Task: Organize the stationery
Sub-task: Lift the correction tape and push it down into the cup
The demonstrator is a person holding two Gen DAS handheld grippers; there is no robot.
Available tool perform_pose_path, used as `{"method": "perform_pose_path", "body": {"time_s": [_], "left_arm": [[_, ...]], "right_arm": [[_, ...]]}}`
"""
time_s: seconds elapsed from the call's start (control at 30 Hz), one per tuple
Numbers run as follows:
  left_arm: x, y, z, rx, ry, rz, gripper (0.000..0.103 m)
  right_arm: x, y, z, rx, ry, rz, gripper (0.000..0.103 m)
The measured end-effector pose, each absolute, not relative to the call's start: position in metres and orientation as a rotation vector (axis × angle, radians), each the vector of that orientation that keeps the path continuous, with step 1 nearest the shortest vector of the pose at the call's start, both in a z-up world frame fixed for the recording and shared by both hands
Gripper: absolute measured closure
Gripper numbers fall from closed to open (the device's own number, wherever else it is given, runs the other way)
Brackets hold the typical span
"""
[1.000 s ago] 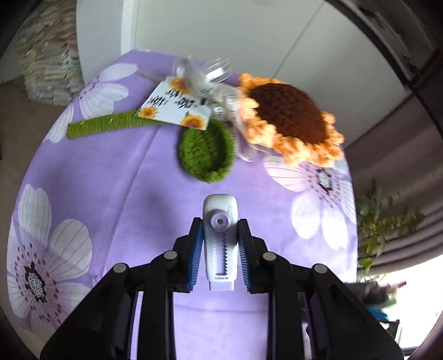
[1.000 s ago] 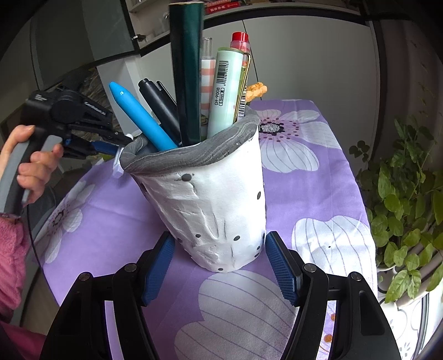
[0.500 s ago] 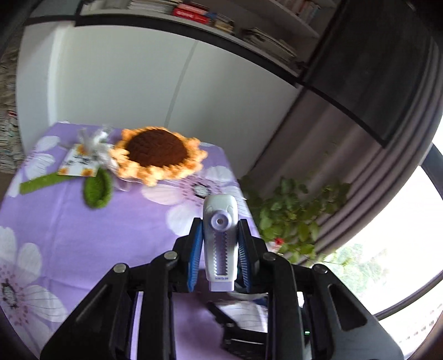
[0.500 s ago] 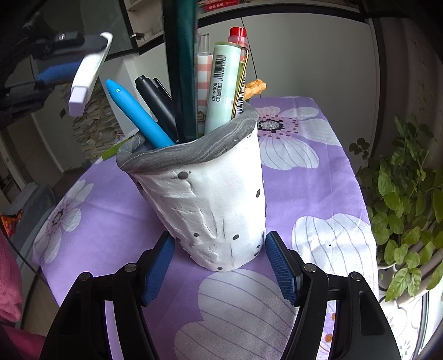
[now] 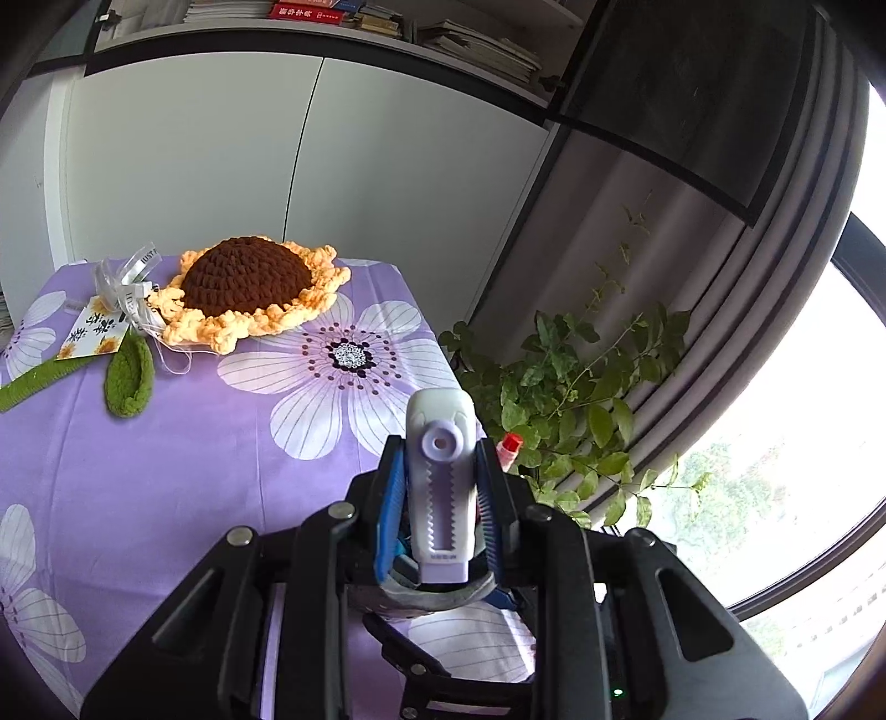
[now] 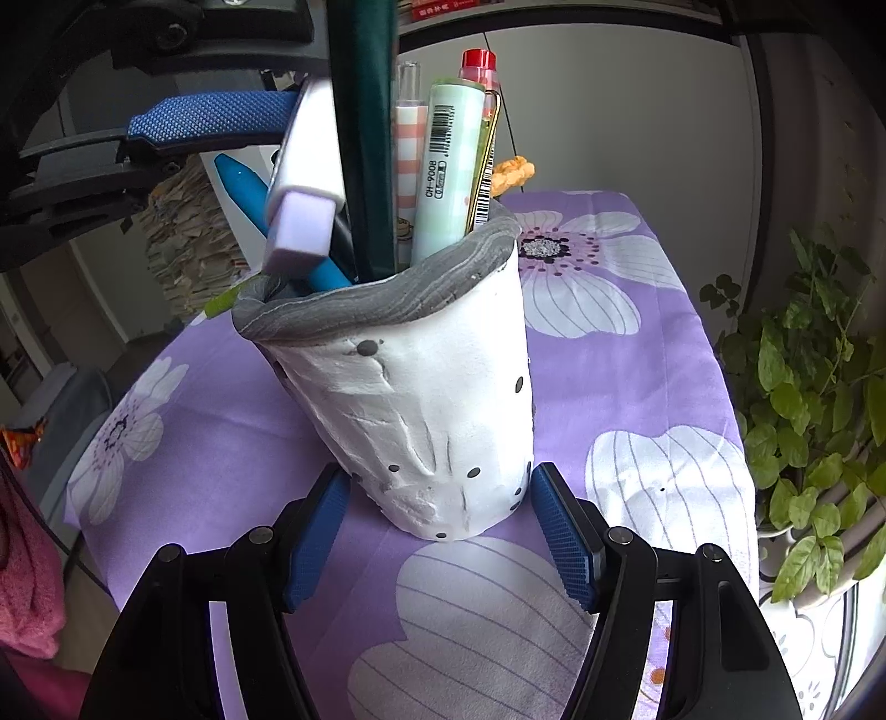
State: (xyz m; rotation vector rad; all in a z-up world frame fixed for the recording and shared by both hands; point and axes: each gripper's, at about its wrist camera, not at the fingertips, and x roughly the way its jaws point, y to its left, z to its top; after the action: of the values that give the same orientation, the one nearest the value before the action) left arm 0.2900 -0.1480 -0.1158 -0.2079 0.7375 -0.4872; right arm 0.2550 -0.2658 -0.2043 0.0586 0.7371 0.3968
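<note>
The left gripper (image 5: 440,487) pinches a smooth white-and-lilac correction tape (image 5: 440,487) just above the grey rolled rim of a lumpy white pen holder (image 6: 432,410). The right gripper (image 6: 437,523) clamps its ribbed blue pads on the holder's base, near the table's (image 6: 637,399) right edge.

White cabinet doors (image 5: 310,160) fill the back wall, with a shelf of books (image 5: 343,16) above them. Dark panel (image 5: 692,83) top right. Grey curtain (image 5: 626,266) beside a large bright window (image 5: 803,443), daylight coming in. Leafy potted plant (image 5: 559,376) by the window. Table under a purple flower-print cloth (image 5: 166,471). Stack of papers (image 6: 183,232) at far left.
</note>
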Motion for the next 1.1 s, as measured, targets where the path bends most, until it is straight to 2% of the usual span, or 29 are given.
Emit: {"method": "perform_pose_path", "body": {"time_s": [0.5, 1.1], "left_arm": [[0.264, -0.16, -0.125, -0.075, 0.572, -0.448, 0.079], [0.251, -0.148, -0.121, -0.078, 0.57, -0.474, 0.08]], "right_arm": [[0.256, -0.265, -0.204, 0.059, 0.74, 0.396, 0.034], [0.256, -0.266, -0.204, 0.059, 0.74, 0.395, 0.034]]}}
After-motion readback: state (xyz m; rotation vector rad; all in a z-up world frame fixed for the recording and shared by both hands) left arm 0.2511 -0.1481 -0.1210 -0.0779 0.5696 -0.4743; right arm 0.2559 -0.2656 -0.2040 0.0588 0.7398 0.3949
